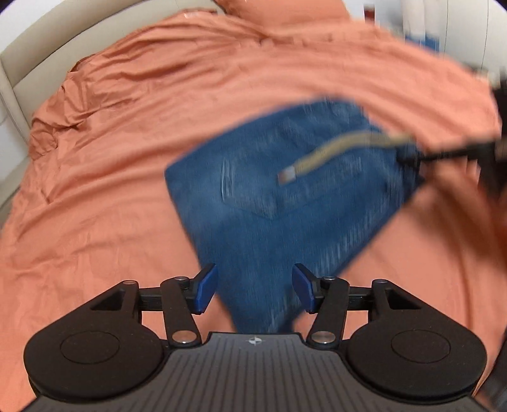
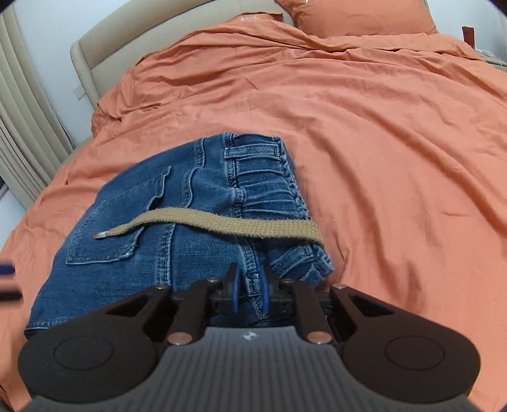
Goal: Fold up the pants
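My left view smears the jeans [image 1: 285, 196] and belt [image 1: 332, 149] with blur; my right gripper [image 1: 408, 158] there is a dark streak, cut off at the edge.

One pair of jeans [image 2: 152, 241], one tan belt [image 2: 221, 223], one pillow [image 2: 364, 16], perhaps more unseen.

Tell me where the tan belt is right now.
The tan belt lies across the folded jeans on the orange bedspread, its metal tip toward the left in the right wrist view, just beyond the right claw.
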`<state>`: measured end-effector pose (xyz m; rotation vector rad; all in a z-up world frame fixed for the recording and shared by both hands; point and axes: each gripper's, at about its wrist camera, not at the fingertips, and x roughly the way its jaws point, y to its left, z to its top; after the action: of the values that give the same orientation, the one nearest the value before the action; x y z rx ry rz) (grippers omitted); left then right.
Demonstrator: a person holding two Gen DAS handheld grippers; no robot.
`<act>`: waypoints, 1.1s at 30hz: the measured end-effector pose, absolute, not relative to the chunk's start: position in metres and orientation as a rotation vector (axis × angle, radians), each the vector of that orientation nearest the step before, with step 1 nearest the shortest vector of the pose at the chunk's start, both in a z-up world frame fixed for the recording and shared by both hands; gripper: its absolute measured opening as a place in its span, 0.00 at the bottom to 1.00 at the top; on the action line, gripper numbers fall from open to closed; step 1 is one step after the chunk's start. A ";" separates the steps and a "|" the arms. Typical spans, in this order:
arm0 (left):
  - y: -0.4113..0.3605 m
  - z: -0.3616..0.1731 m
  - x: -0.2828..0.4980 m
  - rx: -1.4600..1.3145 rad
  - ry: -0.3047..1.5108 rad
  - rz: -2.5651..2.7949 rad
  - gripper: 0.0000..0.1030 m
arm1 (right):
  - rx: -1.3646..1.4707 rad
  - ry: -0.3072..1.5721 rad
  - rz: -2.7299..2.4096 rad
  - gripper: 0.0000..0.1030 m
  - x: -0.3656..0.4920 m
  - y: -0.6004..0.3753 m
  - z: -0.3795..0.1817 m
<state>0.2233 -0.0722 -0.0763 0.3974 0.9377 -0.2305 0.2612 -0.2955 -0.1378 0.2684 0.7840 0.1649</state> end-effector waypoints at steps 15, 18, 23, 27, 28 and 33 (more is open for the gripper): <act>-0.115 -0.126 0.193 0.959 0.826 -0.137 0.19 | 0.350 0.774 0.211 0.08 0.261 -0.312 -0.143; -0.110 -0.141 0.194 1.044 0.895 -0.206 0.18 | 0.363 0.793 0.207 0.05 0.264 -0.314 -0.145; -0.108 -0.174 0.211 1.024 1.012 -0.232 0.17 | 0.366 0.820 0.218 0.03 0.266 -0.315 -0.149; -0.105 -0.178 0.222 0.987 1.054 -0.231 0.17 | 0.346 0.828 0.222 0.02 0.268 -0.312 -0.152; -0.103 -0.175 0.224 0.966 1.066 -0.226 0.17 | 0.339 0.829 0.222 0.02 0.268 -0.311 -0.153; -0.097 -0.164 0.226 0.897 1.081 -0.201 0.18 | 0.341 0.830 0.221 0.02 0.268 -0.311 -0.154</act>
<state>0.2257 -0.0970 -0.1638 0.8968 1.0808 -0.2014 0.2681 -0.3113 -0.1536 0.3408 0.8298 0.2207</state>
